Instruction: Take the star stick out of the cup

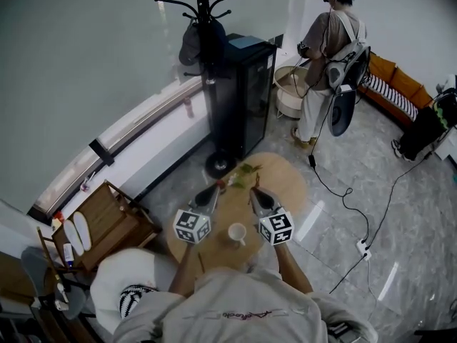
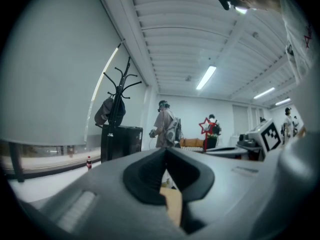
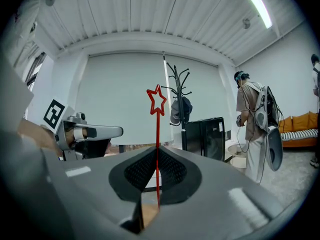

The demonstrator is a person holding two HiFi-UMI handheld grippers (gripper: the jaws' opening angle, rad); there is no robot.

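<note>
Right hand-held gripper [image 3: 156, 151] pressed tight on the thin red star stick [image 3: 157, 134], star upright above the jaws. Lower end apparently clear of the white cup [image 1: 237, 233] near the round table's [image 1: 285, 174] near edge. Left hand-held gripper [image 2: 166, 151] pressed together, empty. Hold the pinch firm, stick vertical; carry away slowly, without brushing the cup's rim.

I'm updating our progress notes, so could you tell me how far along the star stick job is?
Apparently done: the star stick is out, clear of the white cup on the round table. In hand: the right gripper clamps the stick upright, and the left gripper is shut with nothing in it. Left: at most, setting the stick down somewhere.
</note>
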